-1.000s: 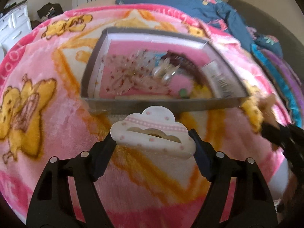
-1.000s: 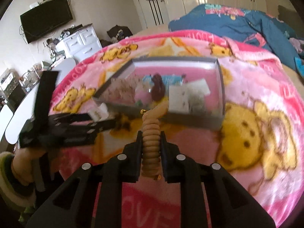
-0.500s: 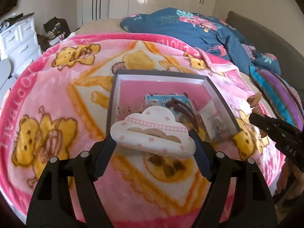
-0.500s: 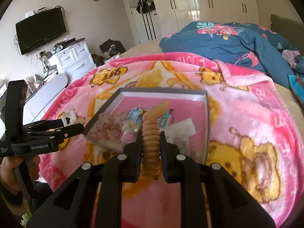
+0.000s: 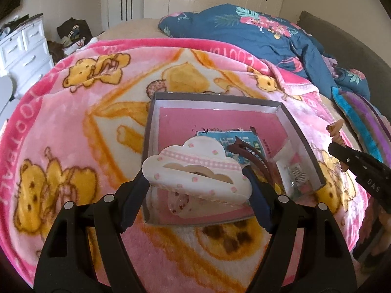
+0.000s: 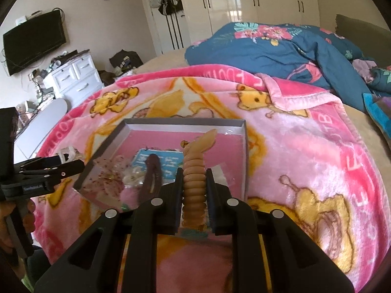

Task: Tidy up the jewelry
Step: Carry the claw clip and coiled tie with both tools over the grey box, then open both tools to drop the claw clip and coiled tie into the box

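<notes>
A cloud-shaped hair claw clip (image 5: 195, 173), cream with pink dots and a pink checked band, is grasped across its width by the left gripper (image 5: 195, 183), the pads pressed against its two ends at centre frame in the left wrist view. A tan ribbed hair clip (image 6: 195, 178) is clenched between the nearly closed jaws of the right gripper (image 6: 194, 195) at lower centre of the right wrist view, its curved tip standing upward. A shallow grey box (image 5: 300, 131) with a pink floor is seen just behind both held items, resting on a pink blanket (image 5: 73, 122) printed with yellow bears. Inside the box a blue printed card (image 5: 220, 141) lies near the middle, a dark maroon hair clip (image 5: 254, 156) lies over it, and small packets (image 5: 290, 168) are noted by the right wall. At the lower left of the box, in the right wrist view, a clear speckled item (image 6: 105, 178) is observed; its nature cannot be told. The right gripper also appears at the right edge of the left wrist view, and the left gripper at the left edge of the right wrist view. A dark blue floral duvet (image 6: 281, 46) is bunched in the upper right, a white dresser (image 6: 73, 78) stands at the left, and a television (image 6: 34, 41) is mounted at the upper left.
</notes>
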Tool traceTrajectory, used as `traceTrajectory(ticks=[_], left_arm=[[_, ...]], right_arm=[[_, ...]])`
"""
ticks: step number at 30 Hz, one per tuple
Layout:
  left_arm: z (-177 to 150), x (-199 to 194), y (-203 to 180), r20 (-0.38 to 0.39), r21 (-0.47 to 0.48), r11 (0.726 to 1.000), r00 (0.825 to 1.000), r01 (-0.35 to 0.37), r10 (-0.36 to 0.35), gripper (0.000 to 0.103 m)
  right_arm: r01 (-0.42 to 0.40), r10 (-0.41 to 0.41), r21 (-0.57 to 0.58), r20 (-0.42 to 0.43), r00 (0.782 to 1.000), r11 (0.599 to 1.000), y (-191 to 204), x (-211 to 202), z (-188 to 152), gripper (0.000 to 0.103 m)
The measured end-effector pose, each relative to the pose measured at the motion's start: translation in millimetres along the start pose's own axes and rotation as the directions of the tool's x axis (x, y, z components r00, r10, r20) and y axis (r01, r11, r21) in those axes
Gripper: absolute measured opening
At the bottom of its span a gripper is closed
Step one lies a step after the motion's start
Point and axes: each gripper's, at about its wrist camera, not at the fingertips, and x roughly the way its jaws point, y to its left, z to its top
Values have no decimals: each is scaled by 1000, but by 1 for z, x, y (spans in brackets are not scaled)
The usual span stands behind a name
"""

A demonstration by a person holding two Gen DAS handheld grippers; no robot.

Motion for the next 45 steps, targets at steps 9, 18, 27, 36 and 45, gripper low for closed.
traceTrajectory(ticks=[9,18,27,36,45], left_arm=[[-2,23,0,-36,-3,1000,999,3,-3,68],[-2,33,-1,-54,4,1000,999,1,-1,69],[-1,35,-1,-55,6,1000,998,3,-2,69],[3,18,-10,-23,19,1000,1000,0,1,74],[2,-32,-18,57,19,1000,998,1,-2,89]], right_arm=[[23,-23,13,-51,998,1000,-9,29,-6,17],[24,-22,19,-94,995,1000,-9,47,-12,19],[28,-23,45,-96,995,999,-11,41,-16,39],[31,-29,60,-24,999,998,-10,2,-11,71],[29,-31,27,81,996,999,7,-57,-7,93]])
